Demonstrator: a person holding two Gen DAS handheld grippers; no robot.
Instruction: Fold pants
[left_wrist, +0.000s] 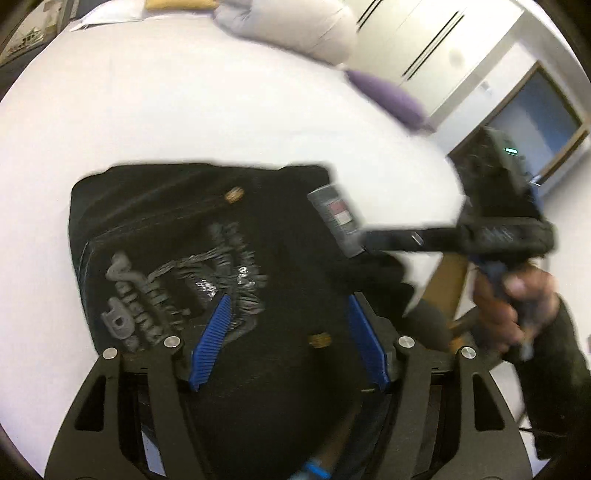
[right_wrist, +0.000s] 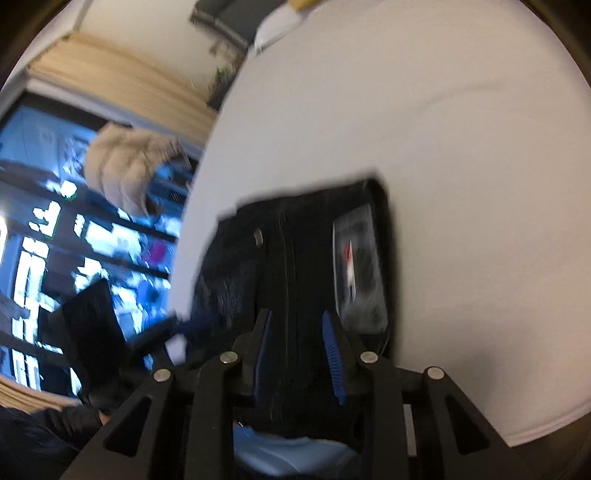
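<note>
The black pants (left_wrist: 207, 229) lie folded in a compact bundle on the white bed (left_wrist: 147, 110), with grey frayed patches, a brass button and a grey label showing. My left gripper (left_wrist: 288, 310) hangs just above the bundle's near part, its blue pads wide apart with dark cloth between them. My right gripper (right_wrist: 299, 339) is over the same pants (right_wrist: 295, 251), its blue fingers (right_wrist: 332, 354) apart with dark fabric between them; whether they pinch it is unclear. The right gripper's body (left_wrist: 495, 214) also shows in the left wrist view, held by a hand at the bundle's right side.
A grey-white duvet (left_wrist: 295, 26) and a purple pillow (left_wrist: 388, 96) lie at the bed's far edge. White wardrobe doors (left_wrist: 424, 37) stand behind. In the right wrist view a window with a beige curtain (right_wrist: 110, 81) and the bed's near edge (right_wrist: 535, 432) show.
</note>
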